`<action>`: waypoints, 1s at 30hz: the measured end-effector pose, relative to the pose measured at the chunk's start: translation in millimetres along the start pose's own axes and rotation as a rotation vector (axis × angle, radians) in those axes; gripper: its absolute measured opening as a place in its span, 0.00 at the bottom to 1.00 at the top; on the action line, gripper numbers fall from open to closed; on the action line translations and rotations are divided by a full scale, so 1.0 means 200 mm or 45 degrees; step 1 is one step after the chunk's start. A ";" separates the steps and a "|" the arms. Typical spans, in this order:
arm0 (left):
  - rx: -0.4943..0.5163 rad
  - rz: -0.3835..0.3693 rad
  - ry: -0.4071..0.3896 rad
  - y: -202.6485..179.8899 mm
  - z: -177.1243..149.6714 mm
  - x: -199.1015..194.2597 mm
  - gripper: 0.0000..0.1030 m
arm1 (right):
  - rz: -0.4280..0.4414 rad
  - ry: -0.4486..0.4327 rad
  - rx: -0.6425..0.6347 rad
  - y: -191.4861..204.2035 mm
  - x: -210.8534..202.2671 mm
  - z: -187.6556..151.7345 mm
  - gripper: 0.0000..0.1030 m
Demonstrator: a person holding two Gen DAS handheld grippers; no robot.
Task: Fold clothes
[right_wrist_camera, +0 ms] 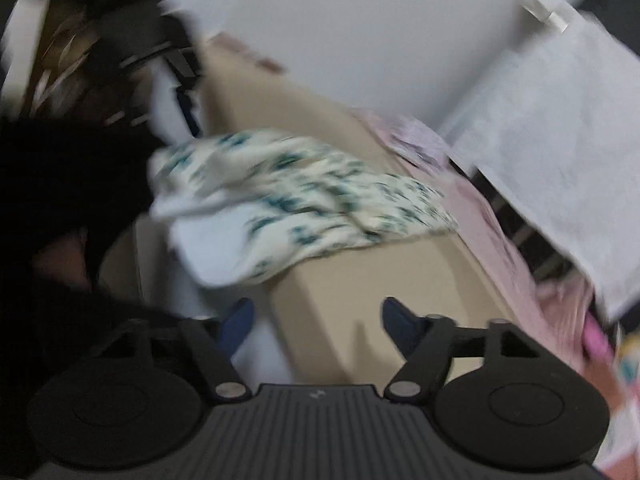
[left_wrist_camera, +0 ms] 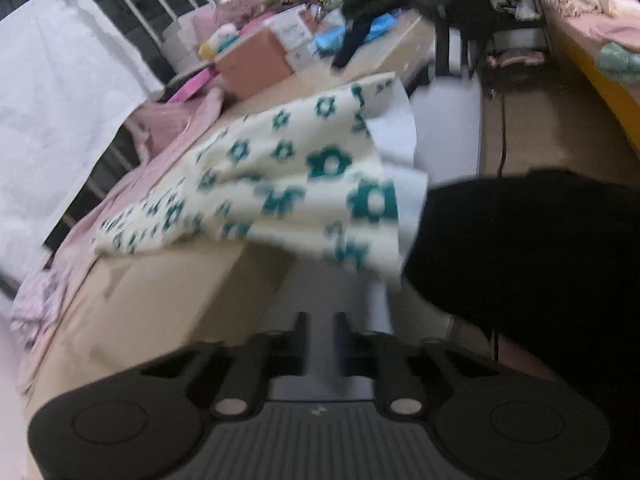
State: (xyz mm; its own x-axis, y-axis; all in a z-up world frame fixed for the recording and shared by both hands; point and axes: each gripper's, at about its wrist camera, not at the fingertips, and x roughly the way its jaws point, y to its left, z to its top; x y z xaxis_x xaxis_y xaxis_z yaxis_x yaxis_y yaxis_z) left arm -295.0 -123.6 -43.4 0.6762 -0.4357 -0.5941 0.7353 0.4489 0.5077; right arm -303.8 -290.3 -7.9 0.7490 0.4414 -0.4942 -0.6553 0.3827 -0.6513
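The left gripper (left_wrist_camera: 320,330) has its jaws nearly together, seemingly on nothing. Ahead, the floral garment (left_wrist_camera: 280,184) lies rumpled on the table (left_wrist_camera: 168,300), one edge overhanging. The right gripper (right_wrist_camera: 316,320) is spread wide and empty, so folding looks barely begun; next, each must pinch a near corner.

L hand-held gripper (left_wrist_camera: 320,330) nearly closed, empty; R (right_wrist_camera: 316,322) spread wide.

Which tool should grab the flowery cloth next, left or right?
Probably the right tool: its jaws stand open and empty, facing the flowery cloth on the table. The left tool is nearly shut.
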 end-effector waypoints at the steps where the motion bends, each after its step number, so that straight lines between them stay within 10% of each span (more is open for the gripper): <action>1: 0.012 0.025 -0.046 0.00 0.02 0.01 0.10 | -0.025 -0.023 -0.083 0.05 0.03 0.02 0.62; 8: 0.031 0.112 -0.213 0.00 0.14 0.06 0.11 | -0.080 -0.210 -0.392 0.20 0.15 0.14 0.60; 13: 0.106 0.259 -0.307 -0.05 0.15 0.02 0.11 | 0.076 -0.207 -0.276 0.13 0.22 0.23 0.16; 15: 0.193 0.367 -0.357 -0.07 0.13 0.00 0.19 | 0.152 -0.218 -0.161 0.05 0.21 0.27 0.09; 19: 0.434 0.586 -0.470 -0.13 0.07 -0.01 0.71 | 0.220 -0.248 -0.005 -0.11 0.18 0.32 0.08; 27: 0.622 0.457 -0.487 -0.10 0.07 0.05 0.75 | 0.315 -0.249 0.051 -0.18 0.14 0.34 0.07; 30: 0.589 0.357 -0.478 -0.04 0.11 0.07 0.57 | 0.340 -0.255 0.077 -0.20 0.15 0.37 0.06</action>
State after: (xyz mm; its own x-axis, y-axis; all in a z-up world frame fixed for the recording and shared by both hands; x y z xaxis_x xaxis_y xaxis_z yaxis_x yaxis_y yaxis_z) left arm -290.0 -151.2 -41.5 0.7534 -0.6312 -0.1843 0.4158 0.2402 0.8772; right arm -262.0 -232.6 45.1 0.5200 0.6808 -0.5159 -0.8347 0.2770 -0.4760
